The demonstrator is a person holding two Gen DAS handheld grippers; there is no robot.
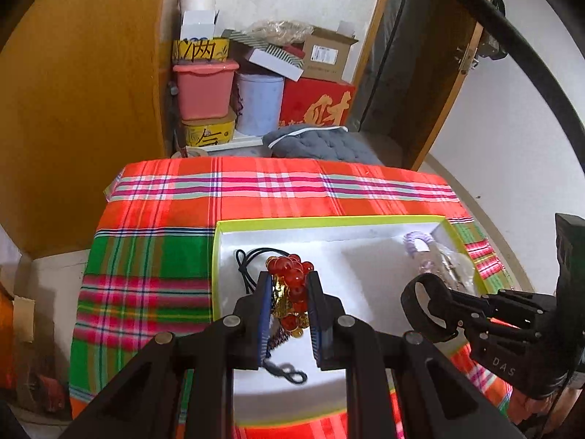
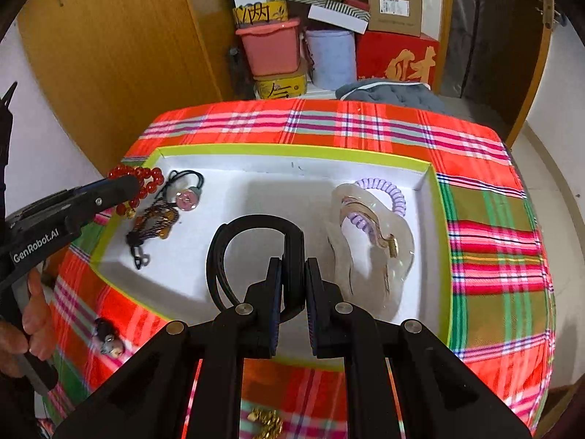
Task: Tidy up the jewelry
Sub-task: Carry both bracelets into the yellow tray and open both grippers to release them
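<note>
Left claw (image 1: 289, 292) nearly closed on red bead bracelet (image 1: 292, 274) over white tray (image 2: 256, 183) at 9 o'clock, right claw (image 2: 292, 285) pinching black hairband (image 2: 252, 226) at tray centre, plaid-covered bench (image 2: 493, 256)

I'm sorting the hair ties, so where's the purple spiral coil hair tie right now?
The purple spiral coil hair tie lies in the far right corner of the white tray with the lime-green rim, touching the clear plastic hair claw in front of it.

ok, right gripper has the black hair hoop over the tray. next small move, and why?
Probably lower it and release. The right gripper is shut on the black hair hoop, which hangs above bare floor in the middle of the white tray, between the hair ties and the clear hair claw.
</note>
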